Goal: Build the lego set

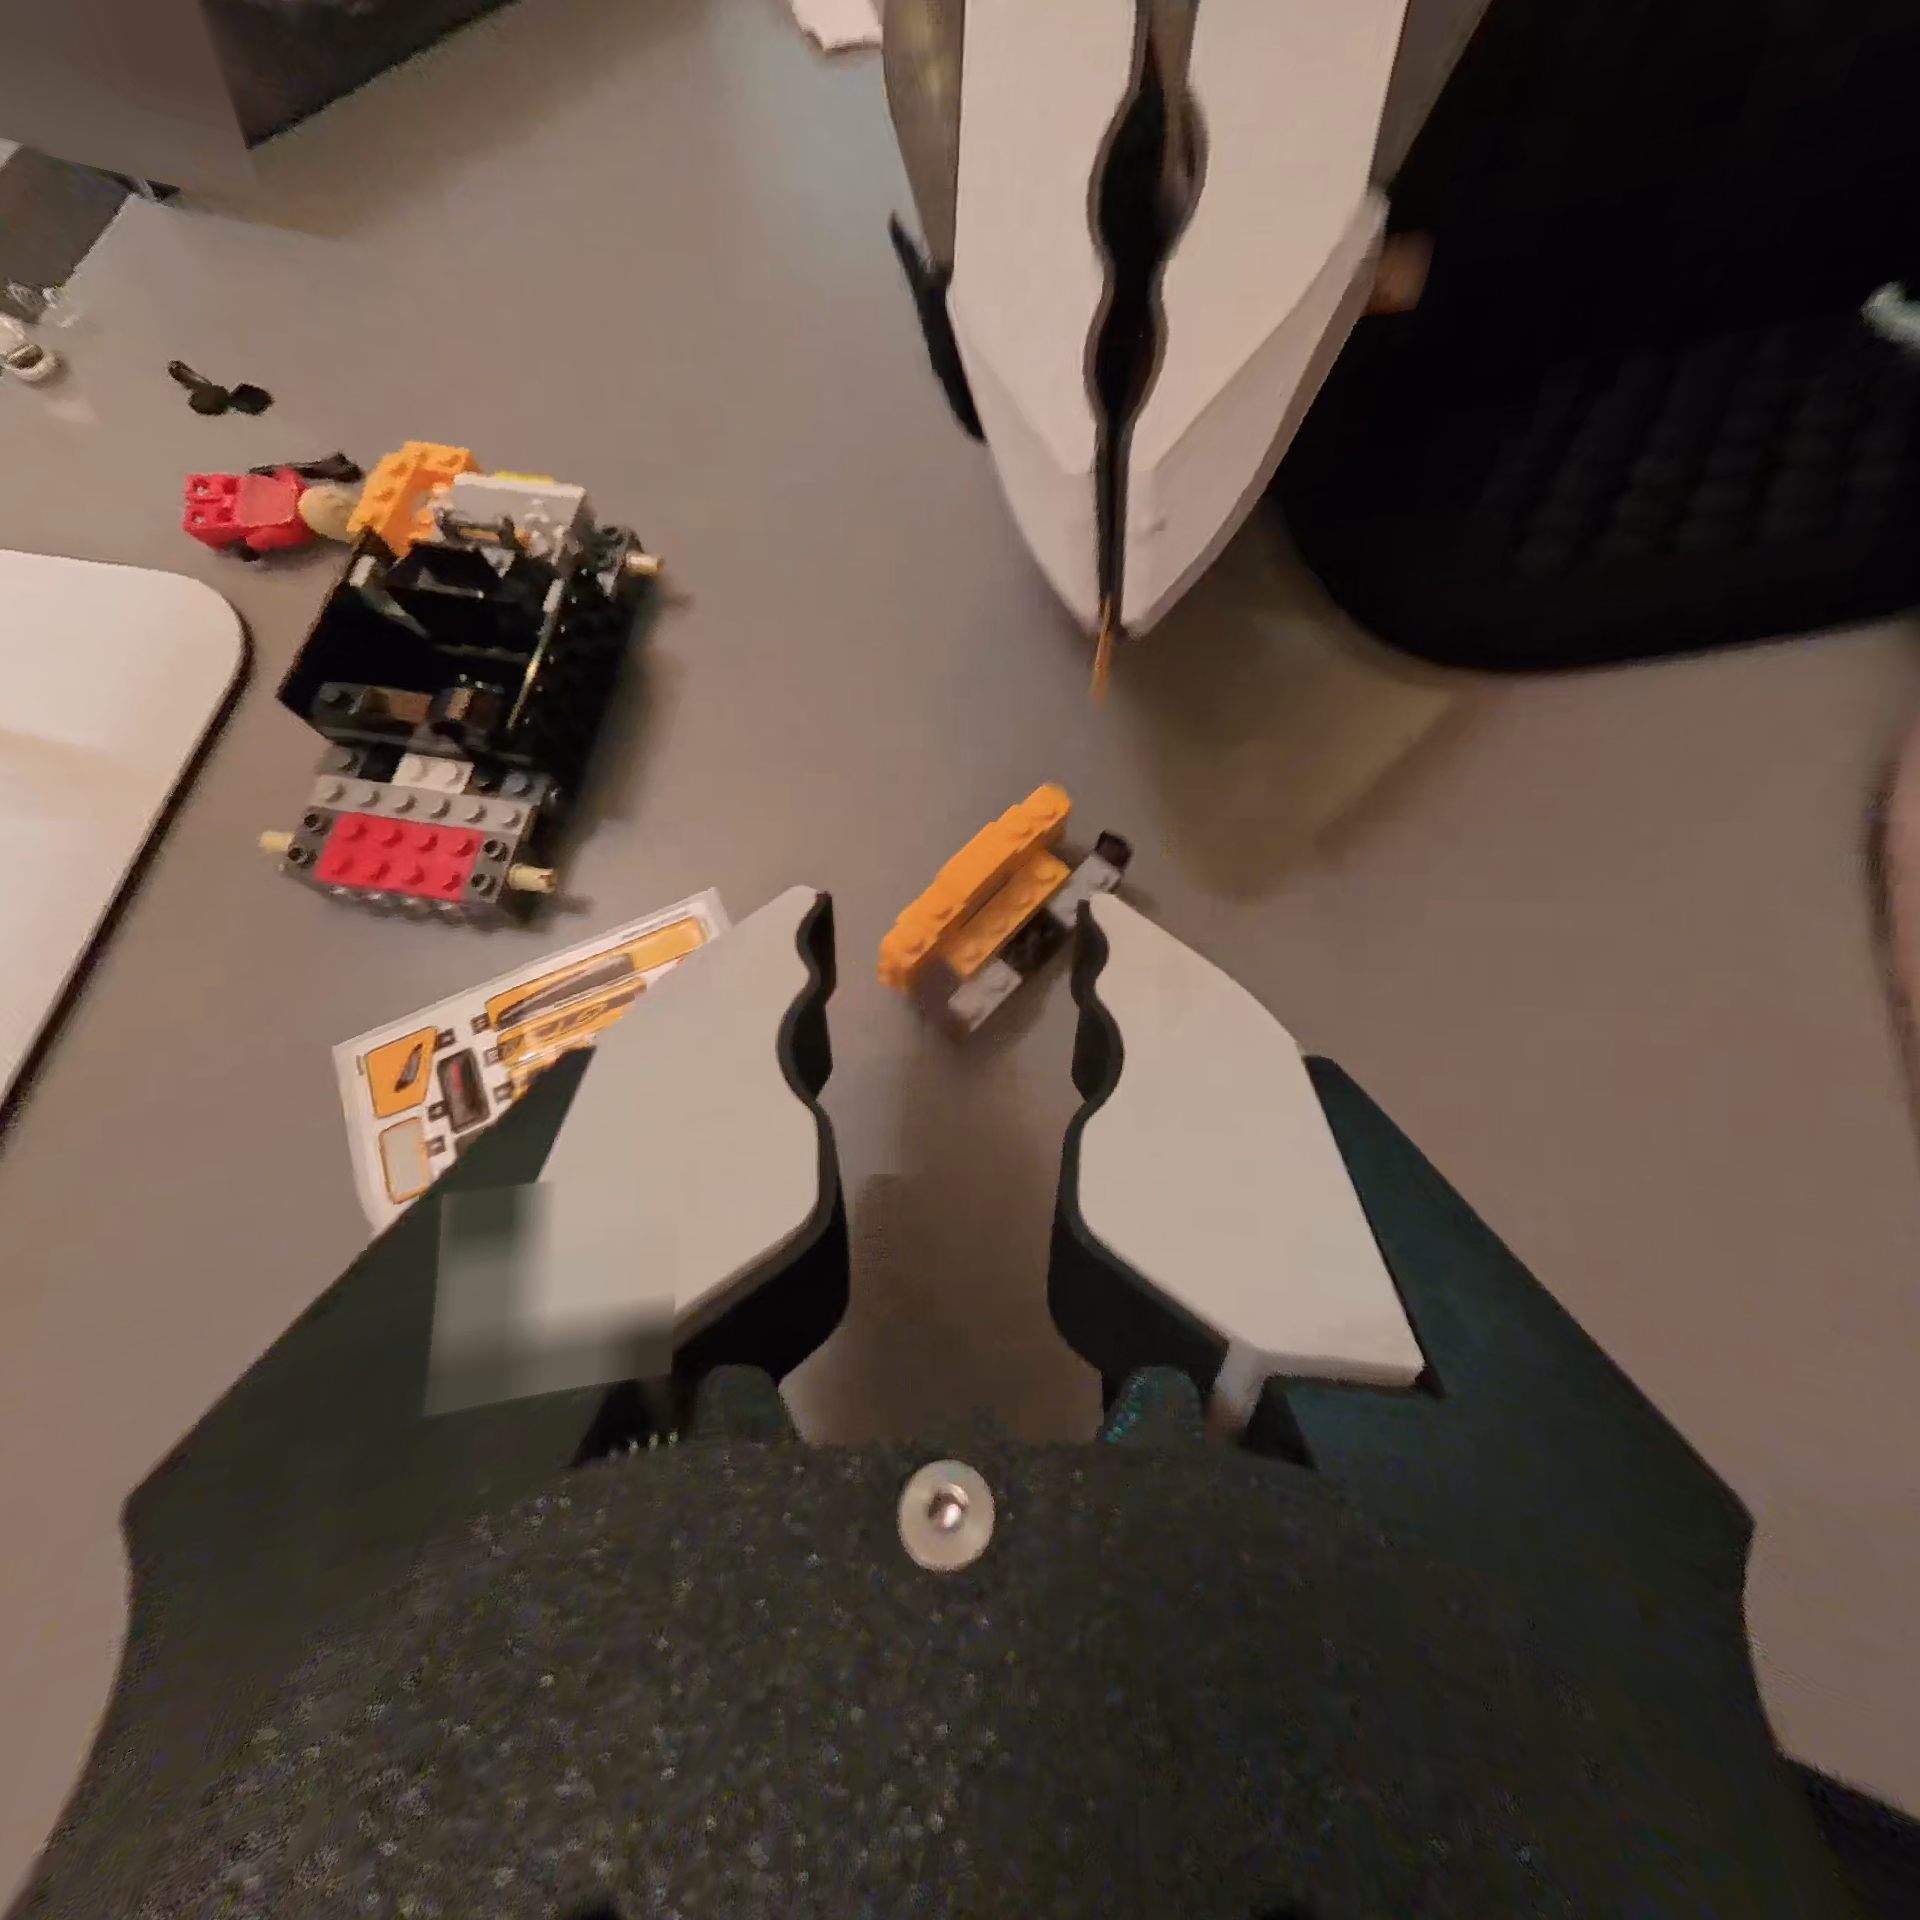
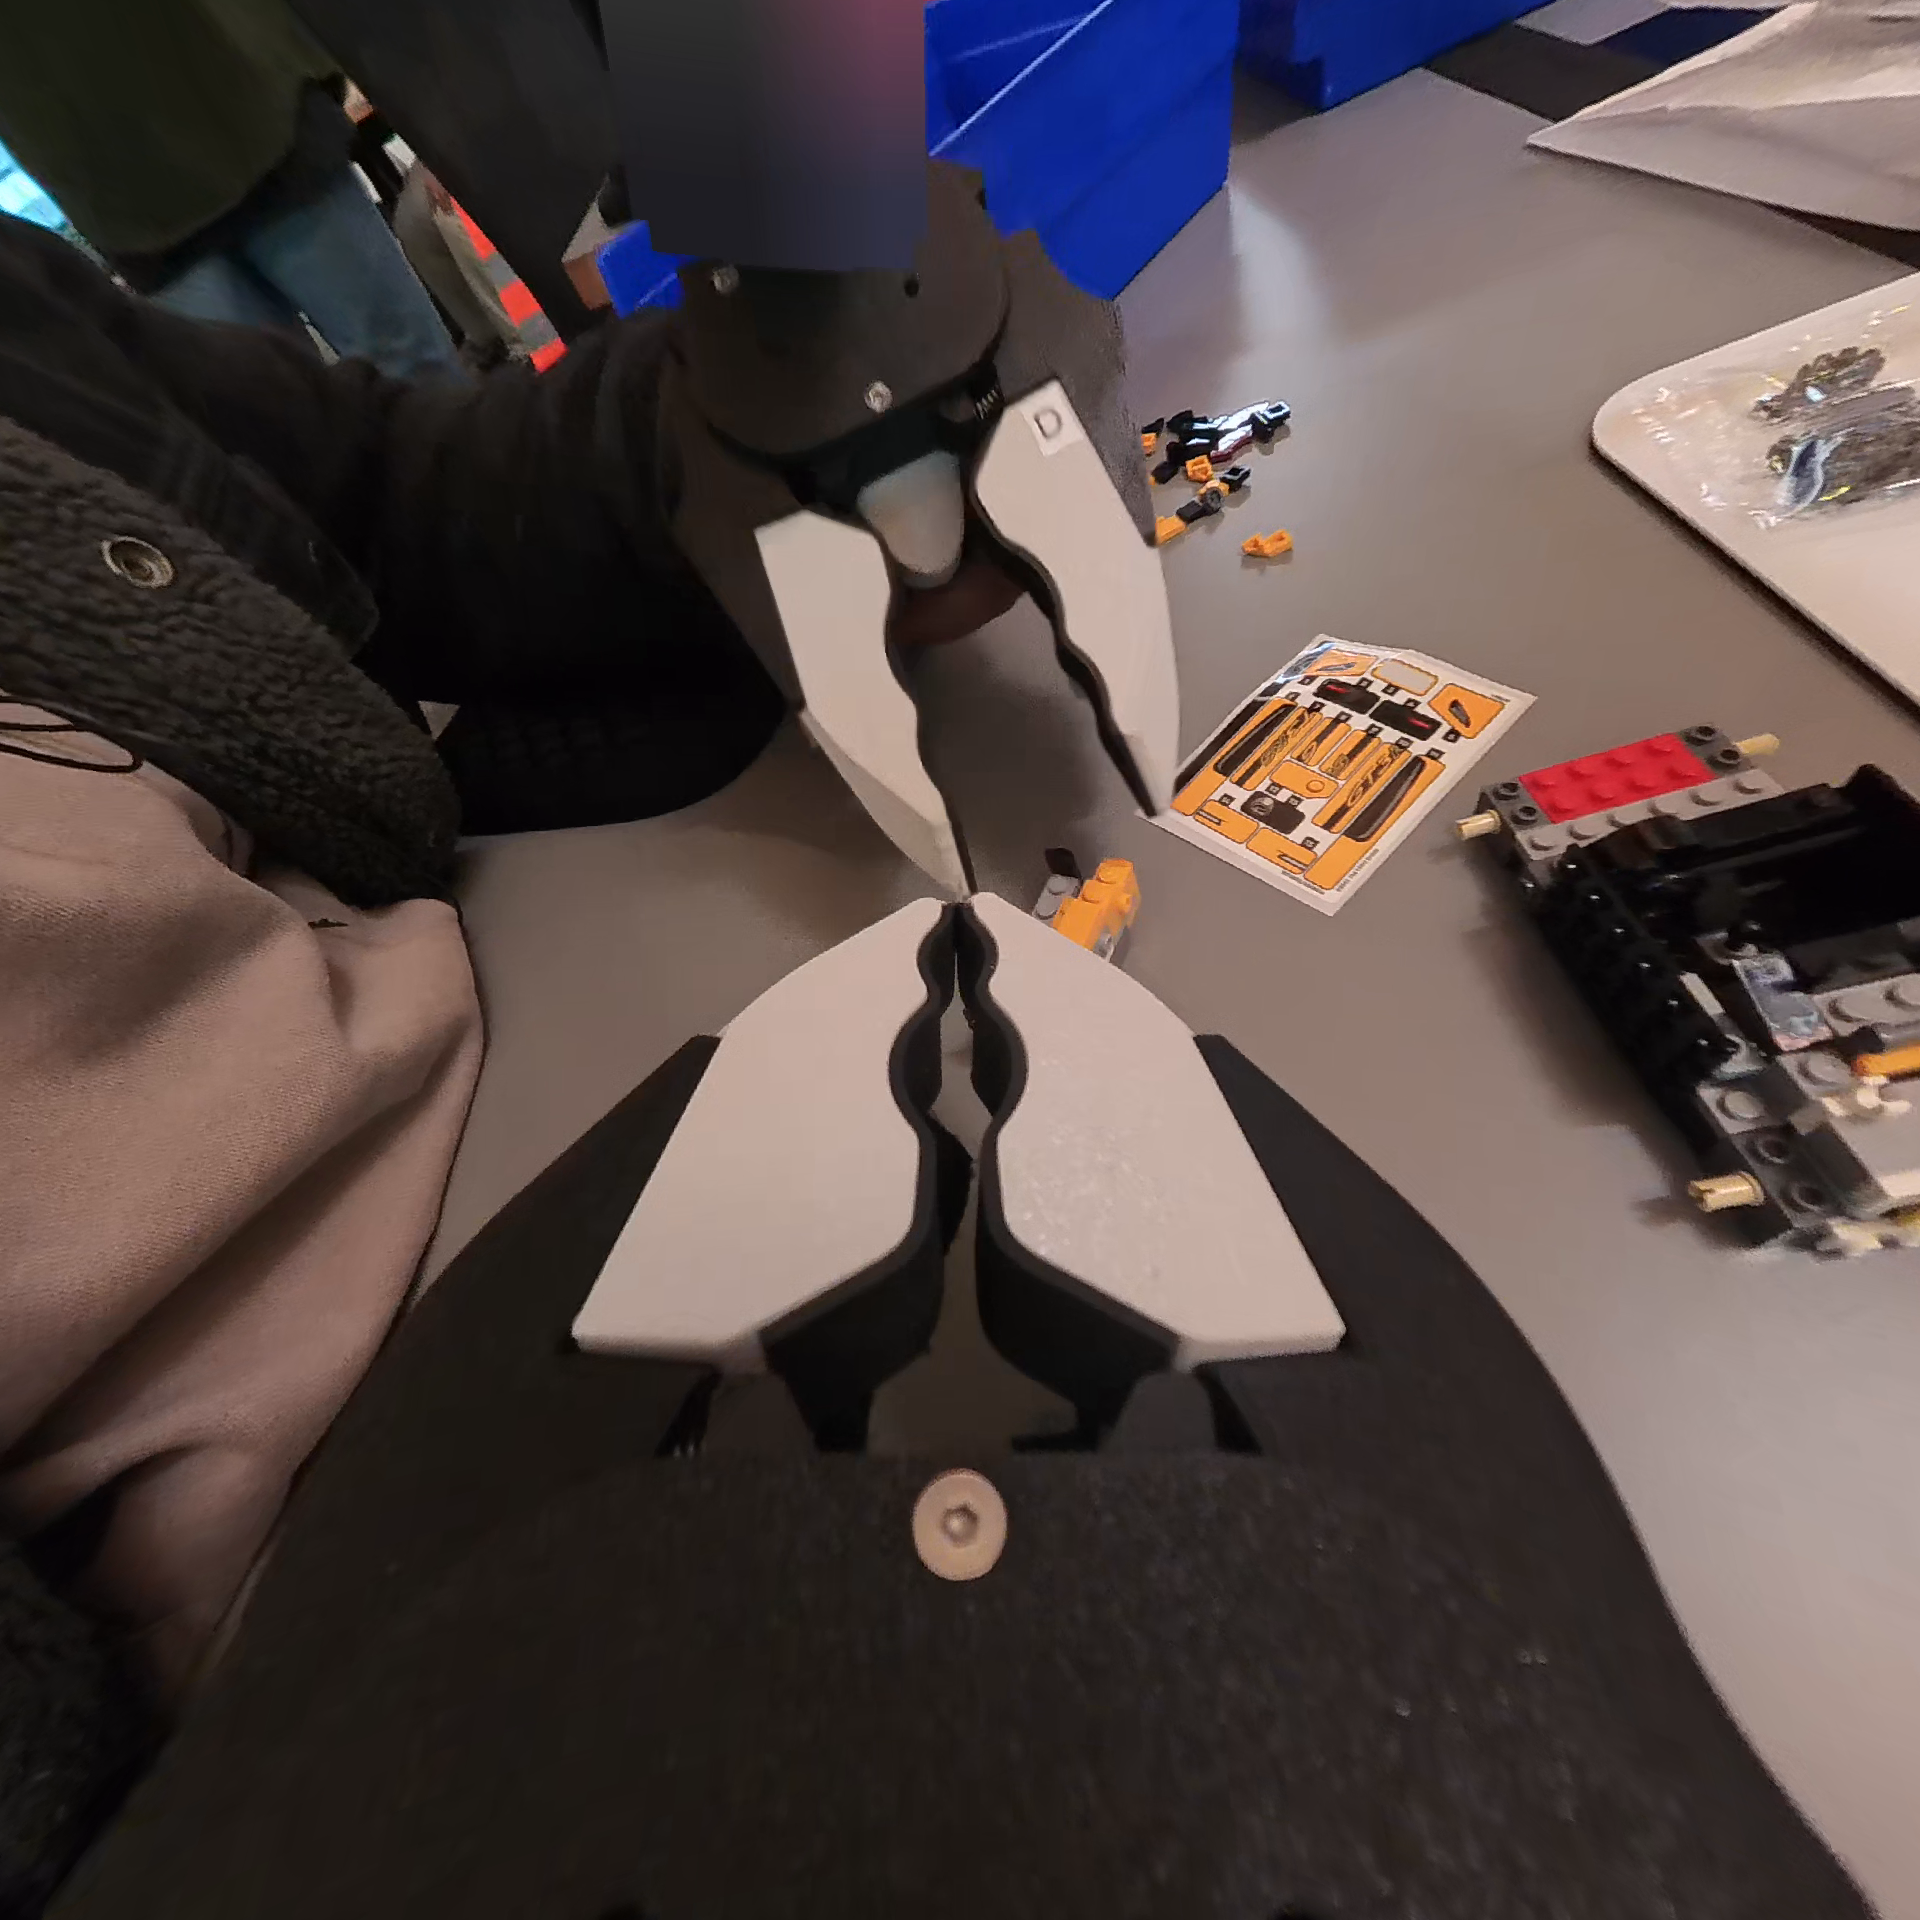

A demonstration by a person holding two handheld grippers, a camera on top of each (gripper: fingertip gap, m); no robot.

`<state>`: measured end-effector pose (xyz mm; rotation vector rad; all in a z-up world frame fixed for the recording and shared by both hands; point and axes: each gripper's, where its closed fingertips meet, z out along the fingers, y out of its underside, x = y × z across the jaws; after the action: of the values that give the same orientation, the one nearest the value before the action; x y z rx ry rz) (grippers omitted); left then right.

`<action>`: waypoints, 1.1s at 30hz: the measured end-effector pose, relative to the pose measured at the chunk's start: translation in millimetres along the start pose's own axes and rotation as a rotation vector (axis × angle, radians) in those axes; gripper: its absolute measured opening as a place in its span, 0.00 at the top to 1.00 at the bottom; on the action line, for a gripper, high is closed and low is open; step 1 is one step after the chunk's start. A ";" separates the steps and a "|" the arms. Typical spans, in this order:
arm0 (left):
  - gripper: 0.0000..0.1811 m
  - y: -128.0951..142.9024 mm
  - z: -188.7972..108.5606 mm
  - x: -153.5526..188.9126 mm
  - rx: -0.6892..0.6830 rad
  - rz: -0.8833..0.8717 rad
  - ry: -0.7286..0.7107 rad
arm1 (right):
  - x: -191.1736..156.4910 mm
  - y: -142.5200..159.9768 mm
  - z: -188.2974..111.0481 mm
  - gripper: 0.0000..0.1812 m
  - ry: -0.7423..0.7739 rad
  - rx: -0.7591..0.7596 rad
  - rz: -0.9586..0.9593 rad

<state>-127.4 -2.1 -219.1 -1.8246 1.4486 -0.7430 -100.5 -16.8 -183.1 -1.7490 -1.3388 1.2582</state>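
Note:
A small orange and grey brick assembly (image 1: 977,914) lies on the grey table, just beyond my left gripper (image 1: 956,920), which is open and empty with its tips either side of it. My right gripper (image 1: 1117,613) comes in from above, shut on a thin orange piece (image 1: 1101,660) that sticks out of its tip. In the right wrist view my right gripper (image 2: 958,912) is shut, the left gripper (image 2: 1055,844) is open opposite it, and the assembly (image 2: 1096,902) lies beside them. The black car chassis (image 1: 468,665) with a red plate lies to the left; it also shows in the right wrist view (image 2: 1714,935).
A sticker sheet (image 2: 1340,769) lies between the grippers and the chassis. A red minifigure (image 1: 249,509) lies behind the chassis. Loose small pieces (image 2: 1216,468), a white tray (image 2: 1756,582) with a parts bag (image 2: 1829,436) and blue bins (image 2: 1091,135) are farther off. A person's sleeve (image 2: 208,644) is at left. The left tips stand about 20 cm off the red minifigure (image 1: 249,509).

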 end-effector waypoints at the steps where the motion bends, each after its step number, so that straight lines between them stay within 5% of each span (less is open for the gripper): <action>1: 0.74 5.0 3.1 -1.8 -0.018 0.012 -0.001 | 0.5 -0.5 -0.6 1.00 0.001 0.002 0.007; 17: 0.83 13.9 8.4 32.6 -0.072 0.010 0.125 | 6.7 8.3 -1.7 1.00 0.002 -0.031 0.115; 33: 0.94 10.6 14.3 35.5 -0.063 -0.020 0.091 | 4.0 18.3 5.1 1.00 -0.036 -0.075 0.190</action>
<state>-114.7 -36.1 -235.5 -1.8763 1.5296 -0.8076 -98.1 -19.2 -202.2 -1.9523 -1.2794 1.3627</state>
